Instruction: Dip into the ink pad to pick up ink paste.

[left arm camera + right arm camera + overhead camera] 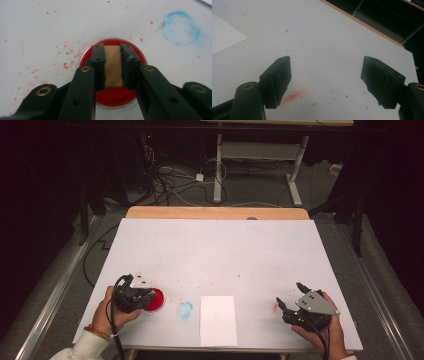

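The left hand-held gripper (112,58) is clamped on a small wooden block (113,66), a stamp by the look of it, and holds it over the red ink pad (154,300) at the near left of the table (220,250). The block looks light and rigid, so the firm pinch across its two flat sides should hold; its smooth wood could slip if the grip eases. The pad sits low and shallow, likely to slide under a sideways push, so press straight down. A blue ring print (184,309) lies just beside it, then a white paper sheet (218,320). The right hand-held gripper (288,296) rests at the near right, jaws wide apart, holding nothing.
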`<state>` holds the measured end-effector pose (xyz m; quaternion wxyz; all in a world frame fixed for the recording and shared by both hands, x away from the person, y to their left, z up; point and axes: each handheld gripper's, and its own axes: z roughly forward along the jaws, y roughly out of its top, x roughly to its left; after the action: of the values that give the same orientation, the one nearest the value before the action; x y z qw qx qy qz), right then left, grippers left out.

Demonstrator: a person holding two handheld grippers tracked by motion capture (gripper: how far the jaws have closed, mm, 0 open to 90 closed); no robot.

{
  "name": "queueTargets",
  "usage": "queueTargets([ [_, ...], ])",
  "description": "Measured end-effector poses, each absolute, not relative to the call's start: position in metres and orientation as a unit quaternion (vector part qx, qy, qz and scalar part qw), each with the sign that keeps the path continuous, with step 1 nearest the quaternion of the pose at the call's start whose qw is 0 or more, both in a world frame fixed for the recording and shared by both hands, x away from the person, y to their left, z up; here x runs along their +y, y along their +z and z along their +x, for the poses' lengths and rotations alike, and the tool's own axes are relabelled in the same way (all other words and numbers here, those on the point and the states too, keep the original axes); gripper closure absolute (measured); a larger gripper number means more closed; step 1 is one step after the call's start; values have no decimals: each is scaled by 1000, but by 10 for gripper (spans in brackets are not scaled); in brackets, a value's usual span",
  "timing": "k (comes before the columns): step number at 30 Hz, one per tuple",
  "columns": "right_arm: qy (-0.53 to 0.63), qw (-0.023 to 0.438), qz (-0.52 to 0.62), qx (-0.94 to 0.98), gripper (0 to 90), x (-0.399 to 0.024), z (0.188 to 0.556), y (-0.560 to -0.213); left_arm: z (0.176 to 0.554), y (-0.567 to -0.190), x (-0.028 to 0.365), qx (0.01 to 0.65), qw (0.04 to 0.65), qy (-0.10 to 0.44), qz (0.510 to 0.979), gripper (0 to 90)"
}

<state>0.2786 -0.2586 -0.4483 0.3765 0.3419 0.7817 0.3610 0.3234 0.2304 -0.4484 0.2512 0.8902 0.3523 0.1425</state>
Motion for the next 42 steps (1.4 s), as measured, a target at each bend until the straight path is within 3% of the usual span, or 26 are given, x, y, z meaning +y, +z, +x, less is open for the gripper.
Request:
queueTargets([
  [9,359,377,340,783,249,-259,279,-449,326,-457,237,359,273,115,885,738],
  [42,358,379,335,785,249,-258,278,-449,326,-462,237,359,277,115,884,739],
])
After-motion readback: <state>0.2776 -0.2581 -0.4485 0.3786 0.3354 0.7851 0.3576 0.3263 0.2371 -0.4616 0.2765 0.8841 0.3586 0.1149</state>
